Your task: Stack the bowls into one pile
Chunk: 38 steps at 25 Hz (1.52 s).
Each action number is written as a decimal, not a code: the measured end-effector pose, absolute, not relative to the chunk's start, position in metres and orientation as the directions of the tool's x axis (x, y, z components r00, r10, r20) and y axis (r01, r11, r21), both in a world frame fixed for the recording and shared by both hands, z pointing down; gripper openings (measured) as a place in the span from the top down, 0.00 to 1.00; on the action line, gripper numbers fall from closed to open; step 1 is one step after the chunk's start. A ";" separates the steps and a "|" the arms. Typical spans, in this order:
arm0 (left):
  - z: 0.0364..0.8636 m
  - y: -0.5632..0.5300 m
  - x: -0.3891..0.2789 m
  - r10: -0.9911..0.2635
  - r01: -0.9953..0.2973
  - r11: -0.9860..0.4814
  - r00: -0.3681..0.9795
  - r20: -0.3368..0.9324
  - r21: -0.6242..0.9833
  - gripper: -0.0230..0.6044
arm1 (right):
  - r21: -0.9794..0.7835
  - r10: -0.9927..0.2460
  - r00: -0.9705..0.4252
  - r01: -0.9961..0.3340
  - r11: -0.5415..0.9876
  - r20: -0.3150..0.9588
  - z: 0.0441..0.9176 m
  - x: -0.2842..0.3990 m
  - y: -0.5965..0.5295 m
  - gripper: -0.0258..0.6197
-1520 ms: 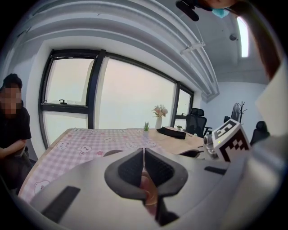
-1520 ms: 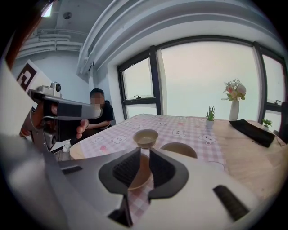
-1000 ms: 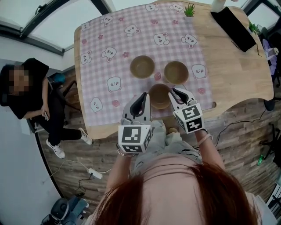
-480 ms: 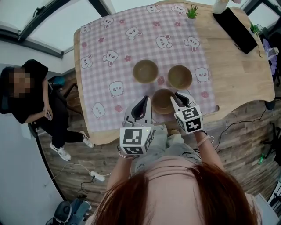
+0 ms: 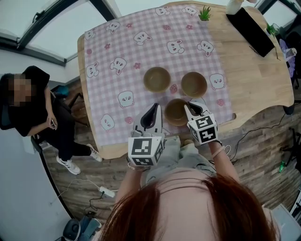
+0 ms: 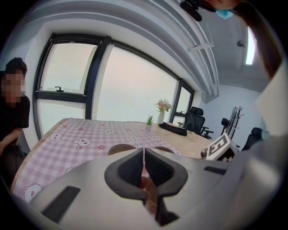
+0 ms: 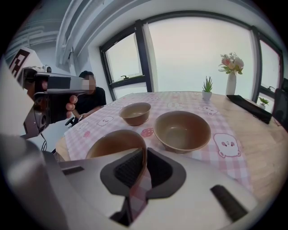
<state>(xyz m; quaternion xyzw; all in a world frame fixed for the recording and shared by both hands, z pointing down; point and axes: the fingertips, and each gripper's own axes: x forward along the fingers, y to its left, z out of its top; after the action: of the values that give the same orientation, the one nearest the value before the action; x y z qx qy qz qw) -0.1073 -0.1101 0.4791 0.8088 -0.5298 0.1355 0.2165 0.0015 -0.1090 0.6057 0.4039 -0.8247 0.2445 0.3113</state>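
Three brown bowls sit on the pink checked cloth [image 5: 127,56]. The far-left bowl [image 5: 156,78] [image 7: 135,112] and the far-right bowl [image 5: 194,84] [image 7: 182,130] stand side by side. The near bowl [image 5: 176,111] [image 7: 114,143] lies close to the table's front edge. My right gripper [image 5: 191,105] [image 7: 144,158] is shut on the near bowl's right rim, which runs between its pads. My left gripper [image 5: 153,111] [image 6: 144,155] is shut on nothing, just left of the near bowl and apart from it.
A wooden table [image 5: 254,80] carries the cloth. At its far edge are a small potted plant [image 5: 203,11] [image 7: 207,85], a black keyboard-like slab [image 5: 250,29] and a vase of flowers [image 7: 231,72]. A person in black [image 5: 33,108] sits to the left of the table.
The head view has drifted a little, so the table sits slightly lower and to the right in frame. Both grippers stay by the near bowl; the bowls keep their places.
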 end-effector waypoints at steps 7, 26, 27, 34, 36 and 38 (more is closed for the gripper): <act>0.478 -0.113 -0.110 -0.796 -0.911 -0.353 0.412 0.443 0.212 0.94 | -0.177 -0.520 -0.497 -0.819 0.546 0.695 0.595 0.000 -0.110 0.93; 0.470 -0.097 -0.125 -0.816 -0.901 -0.378 0.433 0.383 0.213 0.94 | -0.128 -0.608 -0.485 -0.835 0.535 0.629 0.561 -0.004 -0.105 0.94; 0.468 -0.098 -0.125 -0.814 -0.900 -0.377 0.434 0.387 0.216 0.94 | -0.130 -0.609 -0.485 -0.837 0.532 0.628 0.557 -0.004 -0.106 0.94; 0.451 -0.115 -0.125 -0.814 -0.905 -0.367 0.424 0.396 0.216 0.94 | -0.141 -0.616 -0.504 -0.829 0.541 0.605 0.527 -0.006 -0.131 0.94; 0.447 -0.116 -0.126 -0.822 -0.908 -0.360 0.417 0.389 0.213 0.94 | -0.136 -0.617 -0.513 -0.822 0.553 0.597 0.520 -0.008 -0.135 0.94; 0.446 -0.116 -0.127 -0.828 -0.913 -0.349 0.406 0.387 0.212 0.94 | -0.132 -0.615 -0.523 -0.814 0.566 0.591 0.516 -0.010 -0.138 0.94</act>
<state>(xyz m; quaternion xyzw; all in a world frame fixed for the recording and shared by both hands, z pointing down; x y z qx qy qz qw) -0.1272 -0.1163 0.4462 0.8144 -0.5343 0.1063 0.2001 -0.0101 -0.1383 0.5165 0.4206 -0.8491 0.2007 0.2485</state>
